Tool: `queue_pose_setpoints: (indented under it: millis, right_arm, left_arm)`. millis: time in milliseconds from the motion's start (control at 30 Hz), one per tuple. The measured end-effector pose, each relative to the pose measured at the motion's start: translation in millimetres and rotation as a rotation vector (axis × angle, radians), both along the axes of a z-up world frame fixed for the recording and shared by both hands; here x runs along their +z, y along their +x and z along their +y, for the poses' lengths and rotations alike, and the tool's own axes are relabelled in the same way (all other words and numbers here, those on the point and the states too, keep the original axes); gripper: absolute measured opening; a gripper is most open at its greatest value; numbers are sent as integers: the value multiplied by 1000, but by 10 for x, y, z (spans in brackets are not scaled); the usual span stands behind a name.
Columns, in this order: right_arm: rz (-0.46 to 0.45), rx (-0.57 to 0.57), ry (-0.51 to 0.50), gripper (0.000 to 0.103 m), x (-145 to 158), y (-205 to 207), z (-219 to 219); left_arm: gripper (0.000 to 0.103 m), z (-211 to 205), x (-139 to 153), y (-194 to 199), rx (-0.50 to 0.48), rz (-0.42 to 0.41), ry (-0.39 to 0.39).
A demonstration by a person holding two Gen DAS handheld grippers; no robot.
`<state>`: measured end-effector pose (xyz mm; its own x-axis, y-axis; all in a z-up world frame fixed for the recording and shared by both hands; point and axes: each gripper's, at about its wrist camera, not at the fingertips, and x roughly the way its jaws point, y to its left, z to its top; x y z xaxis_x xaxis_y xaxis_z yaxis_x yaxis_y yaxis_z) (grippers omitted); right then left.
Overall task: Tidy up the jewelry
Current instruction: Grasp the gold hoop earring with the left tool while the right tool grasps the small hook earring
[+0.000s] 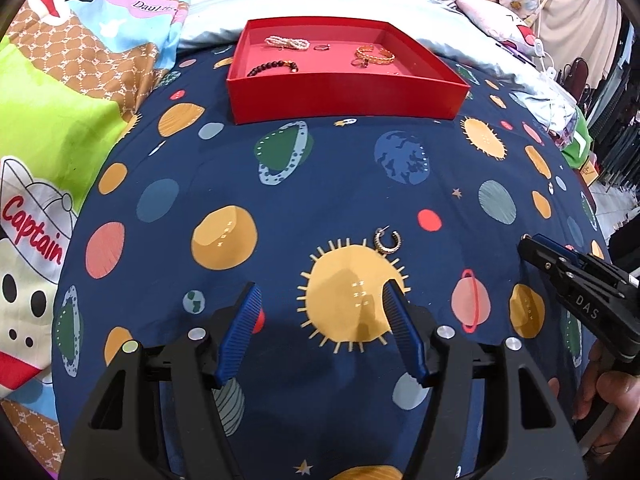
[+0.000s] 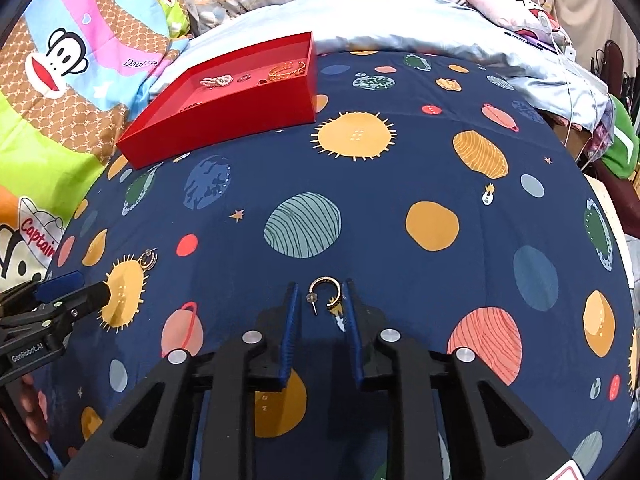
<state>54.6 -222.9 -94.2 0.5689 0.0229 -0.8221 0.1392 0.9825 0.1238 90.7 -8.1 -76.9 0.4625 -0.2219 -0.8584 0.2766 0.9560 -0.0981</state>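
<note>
While its blue-padded jaws are standing spread and empty above a sun printed on the navy planet-patterned bedsheet (image 1: 320, 200), the left gripper (image 1: 322, 308) is hovering just short of a gold hoop earring (image 1: 386, 241) lying on the sheet at the sun's upper edge. Beyond it, a red tray (image 1: 344, 94) is sitting on the sheet, holding a pearl bracelet (image 1: 287, 43), a dark beaded bracelet (image 1: 273, 68), a small ring (image 1: 322, 46) and a gold chain bracelet (image 1: 375, 54); the right gripper (image 1: 528, 246) is reaching in from the right edge. From the right wrist, the right gripper (image 2: 320, 294) is bracketing a second gold hoop earring (image 2: 326, 292) lying on the sheet, its jaws narrowed around it, the right pad touching the hoop and the left pad just clear of the post. The first earring (image 2: 149, 260) is lying well to the left near the left gripper (image 2: 86, 288), and the red tray (image 2: 224, 116) is sitting farther back at upper left.
</note>
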Motion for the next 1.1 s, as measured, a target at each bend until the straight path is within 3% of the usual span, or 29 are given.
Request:
queue_pose_setpoints:
  millis: [467, 700, 900, 1100]
  right_arm:
    - [1, -3, 25, 16, 3, -32, -53]
    - [0, -5, 38, 16, 2, -44, -70]
    - [0, -8, 46, 16, 5, -53, -82]
    - [3, -14, 54, 16, 13, -89, -85]
  left_arm:
    - [60, -310, -78, 198, -35, -10, -34]
    - [45, -459, -142, 235, -57, -53, 20]
    - [18, -482, -130, 235, -72, -61, 39]
    - [17, -475, -123, 189, -81, -53, 26]
